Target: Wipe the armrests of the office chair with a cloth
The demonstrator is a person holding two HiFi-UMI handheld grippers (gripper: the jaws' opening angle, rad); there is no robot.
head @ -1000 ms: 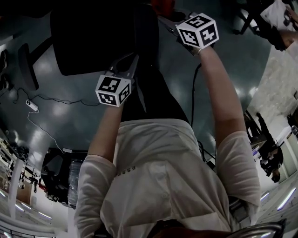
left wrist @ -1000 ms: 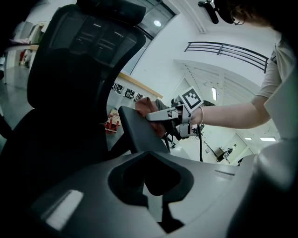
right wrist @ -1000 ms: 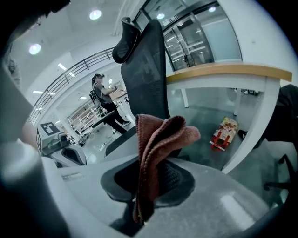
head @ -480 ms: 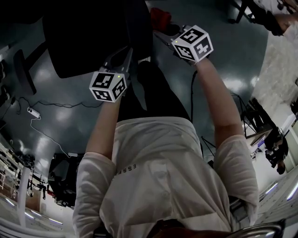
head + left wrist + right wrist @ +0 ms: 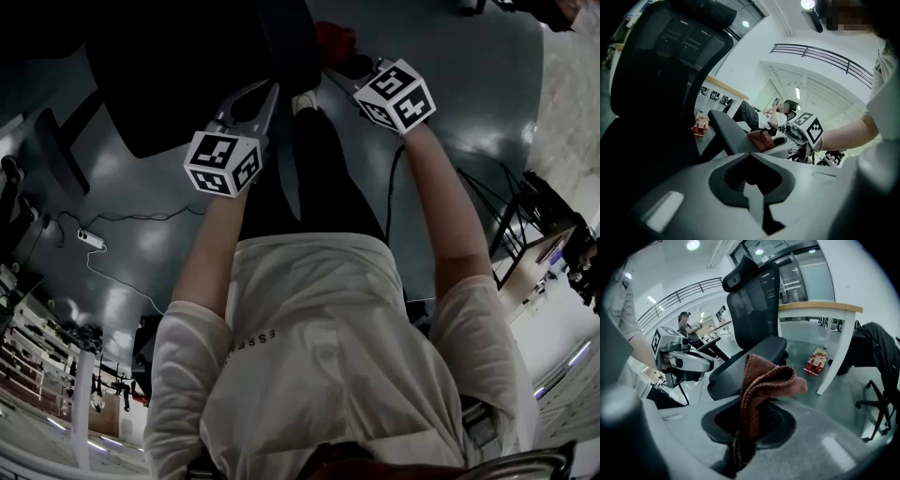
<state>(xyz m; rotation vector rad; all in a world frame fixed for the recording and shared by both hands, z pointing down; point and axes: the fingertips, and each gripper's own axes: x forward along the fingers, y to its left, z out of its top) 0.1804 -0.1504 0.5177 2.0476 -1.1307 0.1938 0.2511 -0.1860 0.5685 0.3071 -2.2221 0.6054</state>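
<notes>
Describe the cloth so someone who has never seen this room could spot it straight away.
Find the black mesh-backed office chair, then its near armrest, a black padded paddle. At that armrest, pinched in the right gripper, is the cloth: a folded reddish-brown towelling rag, soft and warm-coloured, unlike the hard black armrest and grey gripper around it.

The glossy, dark grey-green floor (image 5: 469, 103) carries the black office chair (image 5: 159, 75), which stands at the upper left of the head view. A white power strip (image 5: 91, 240) and a thin cable (image 5: 155, 217) lie on the floor near it. In the right gripper view, a red and yellow packet (image 5: 815, 361) lies just beside the white leg of a table (image 5: 820, 307).
</notes>
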